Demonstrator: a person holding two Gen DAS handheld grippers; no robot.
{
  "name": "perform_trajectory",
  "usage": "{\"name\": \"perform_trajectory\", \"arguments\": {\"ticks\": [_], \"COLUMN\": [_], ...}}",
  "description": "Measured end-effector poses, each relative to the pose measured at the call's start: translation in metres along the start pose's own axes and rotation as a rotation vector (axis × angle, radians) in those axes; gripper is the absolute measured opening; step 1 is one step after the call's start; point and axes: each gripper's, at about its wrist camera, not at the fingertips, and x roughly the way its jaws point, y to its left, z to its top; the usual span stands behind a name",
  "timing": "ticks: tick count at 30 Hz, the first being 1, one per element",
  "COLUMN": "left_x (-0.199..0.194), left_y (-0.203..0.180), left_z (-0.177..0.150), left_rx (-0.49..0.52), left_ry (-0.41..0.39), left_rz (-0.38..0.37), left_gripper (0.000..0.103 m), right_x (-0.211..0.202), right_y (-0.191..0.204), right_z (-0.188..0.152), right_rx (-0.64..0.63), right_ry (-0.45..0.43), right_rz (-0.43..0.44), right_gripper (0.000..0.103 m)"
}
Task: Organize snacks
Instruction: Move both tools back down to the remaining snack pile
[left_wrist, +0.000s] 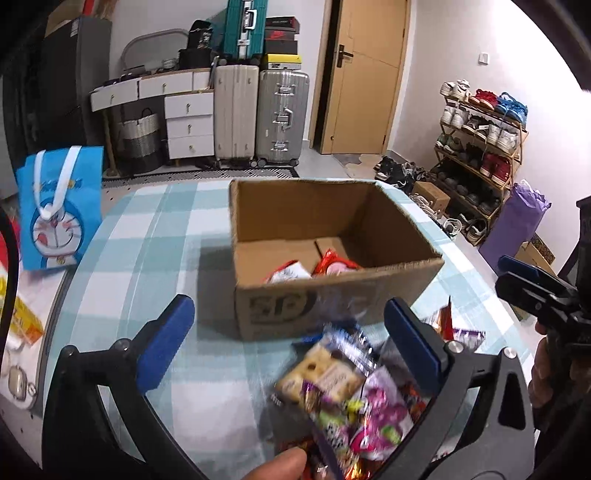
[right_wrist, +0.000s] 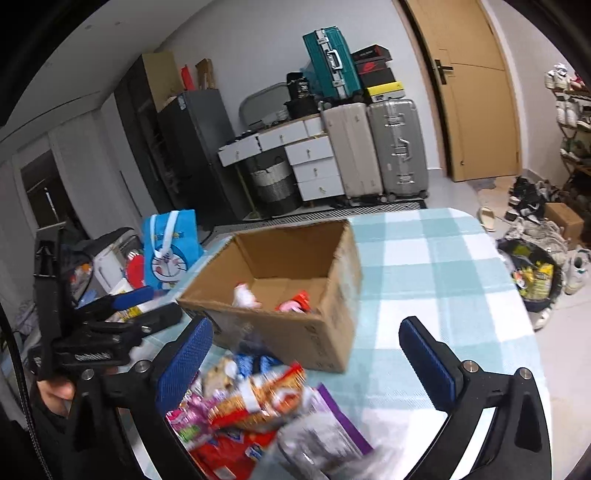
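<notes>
Left wrist view: the left gripper (left_wrist: 288, 332) stands with its blue pads (left_wrist: 166, 343) spread wide and grips nothing. Below and between them, on the near part of the checked tablecloth (left_wrist: 147, 236), lies a blurred heap of snack packets (left_wrist: 343, 398); its packets cannot be told apart with certainty. Just beyond the heap stands an open cardboard box (left_wrist: 317, 295), upright, with a red packet (left_wrist: 332, 264) and a red-and-white packet (left_wrist: 288, 273) on its floor at the near side. A blue cartoon bag (left_wrist: 59, 210) stands at the far left off the table edge. The right gripper (left_wrist: 532, 284) enters from the right edge; whether it is wide or narrow cannot be told from here. Suitcases (left_wrist: 258, 114) and a shoe rack (left_wrist: 480, 147) stand at the far wall. Right wrist view: the right gripper (right_wrist: 306, 350) is likewise spread wide and holds nothing. The snack packets (right_wrist: 258, 413) lie near, mostly toward its left pad (right_wrist: 184, 362). The cardboard box (right_wrist: 317, 332) sits just beyond the heap, left of centre, with a white packet (right_wrist: 245, 295) and a red packet (right_wrist: 295, 302) inside. The left gripper (right_wrist: 122, 306) shows at the left edge beside the box, the cartoon bag (right_wrist: 170, 251) behind it.
</notes>
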Motion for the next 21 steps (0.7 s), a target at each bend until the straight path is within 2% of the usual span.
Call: {"name": "perform_trajectory", "arguments": {"ticks": [5, 11, 15, 21], "left_x": [-0.011, -0.016, -0.014, -0.013], "left_y": [0.008, 0.005, 0.0, -0.006], "left_z": [-0.024, -0.05, -0.057, -0.06], "left_rx": [-0.02, 0.002, 0.003, 0.006], "left_ry": [0.021, 0.037, 0.052, 0.07], "left_rz": [0.0, 0.019, 0.012, -0.007], "left_gripper": [0.102, 0.102, 0.102, 0.102], "right_x": [-0.012, -0.022, -0.023, -0.013], "right_y": [-0.003, -0.01, -0.013, -0.014], "right_z": [-0.016, -0.033, -0.043, -0.049], "right_rx": [-0.009, 0.009, 0.022, 0.023], "right_ry": [0.001, 0.0, 0.013, 0.081], "right_rz": [-0.035, -0.06, -0.076, -0.098], "right_gripper": [0.102, 0.102, 0.102, 0.102]}}
